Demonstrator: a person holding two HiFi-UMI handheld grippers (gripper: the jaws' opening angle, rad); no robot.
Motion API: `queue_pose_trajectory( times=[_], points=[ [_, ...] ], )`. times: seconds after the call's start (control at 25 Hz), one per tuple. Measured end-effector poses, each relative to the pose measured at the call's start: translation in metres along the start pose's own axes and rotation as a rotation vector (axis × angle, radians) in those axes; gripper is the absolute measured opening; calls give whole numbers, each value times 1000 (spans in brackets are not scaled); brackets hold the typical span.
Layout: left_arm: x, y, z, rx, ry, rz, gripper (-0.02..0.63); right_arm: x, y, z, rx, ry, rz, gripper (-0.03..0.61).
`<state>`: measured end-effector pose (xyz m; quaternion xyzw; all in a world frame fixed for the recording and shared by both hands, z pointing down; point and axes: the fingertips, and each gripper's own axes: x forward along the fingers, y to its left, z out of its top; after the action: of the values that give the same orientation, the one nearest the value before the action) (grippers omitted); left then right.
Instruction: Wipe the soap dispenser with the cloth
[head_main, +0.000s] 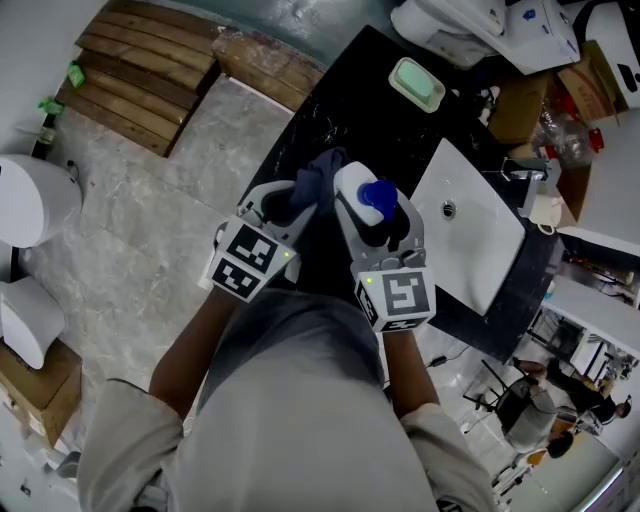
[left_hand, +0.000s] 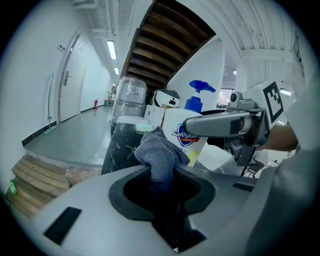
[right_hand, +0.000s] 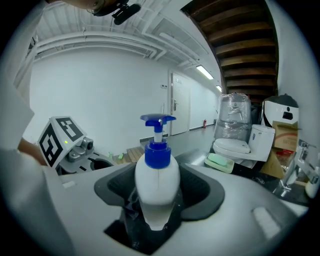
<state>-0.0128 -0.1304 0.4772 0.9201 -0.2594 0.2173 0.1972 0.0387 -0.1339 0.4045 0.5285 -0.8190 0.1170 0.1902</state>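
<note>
Right gripper (right_hand: 152, 207): jaws clamped on body of white plastic soap dispenser with blue pump head (right_hand: 157, 170). Bottle upright, seemingly held clear of black marbled countertop (head_main: 365, 120), probably so every side is reachable.

Left gripper (left_hand: 162, 187): jaws pinched shut on bunched grey-blue terry cloth (left_hand: 159, 152). Wad sticks out forward to serve as wiping pad.

Cloth sits at dispenser's labelled side, touching or just beside; cannot tell which.

White rectangular sink basin (head_main: 470, 240) near, on right.

Judgement: wiping stroke starting or imminent.

Left claw (head_main: 298, 198) and right claw (head_main: 376, 212) side by side before the torso; both clamped on loads
</note>
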Motion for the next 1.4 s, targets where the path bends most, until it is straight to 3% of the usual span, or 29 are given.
queue_pose_trajectory(
  times=[0.68, 1.08, 1.4],
  points=[
    [-38, -40, 1, -22, -73, -40, 101, 0, 4, 0, -37, 13, 34, 250],
    [-62, -48, 14, -70, -149, 66, 101, -19, 9, 4, -54, -22, 126, 252],
    [-78, -58, 17, -75, -196, 135, 101, -43, 16, -1, -55, -47, 144, 250]
  ],
)
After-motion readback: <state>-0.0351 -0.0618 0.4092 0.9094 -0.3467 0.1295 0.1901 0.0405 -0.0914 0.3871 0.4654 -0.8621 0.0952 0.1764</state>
